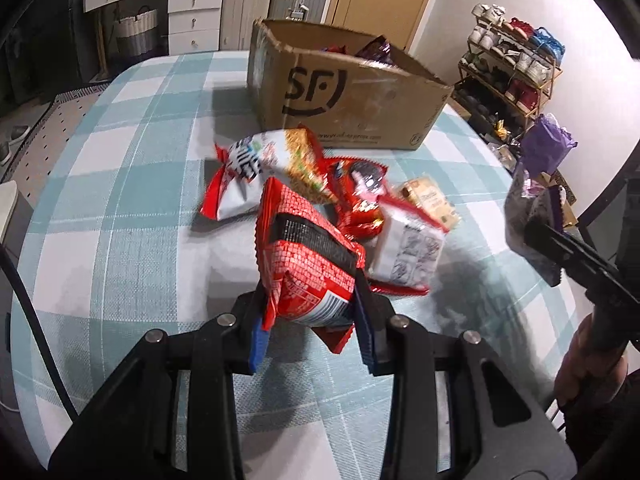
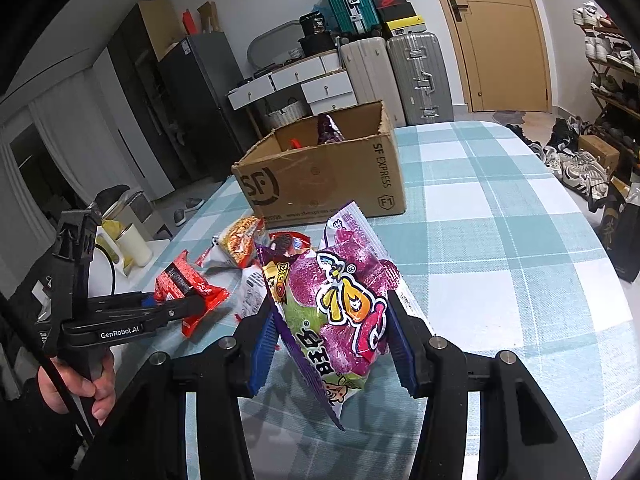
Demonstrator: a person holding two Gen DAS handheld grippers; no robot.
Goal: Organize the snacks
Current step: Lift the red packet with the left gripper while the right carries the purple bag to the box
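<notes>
Snack packets (image 2: 329,130) inside cardboard box (image 2: 320,178)

Right tool (image 2: 330,346) clamping purple snack bag (image 2: 340,312), cardboard box (image 2: 320,176) beyond

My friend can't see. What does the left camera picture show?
The left tongs grip a red snack packet above a checked table. More snacks lie beyond, before a cardboard box.

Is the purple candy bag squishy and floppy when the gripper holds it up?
Probably floppy: the purple candy bag bends and hangs crooked between the right gripper pads. It likely feels light, since a pinch at the sides holds it off the checked tablecloth. Its shiny plastic may be slippery, so it could slide if the grip loosens.
</notes>
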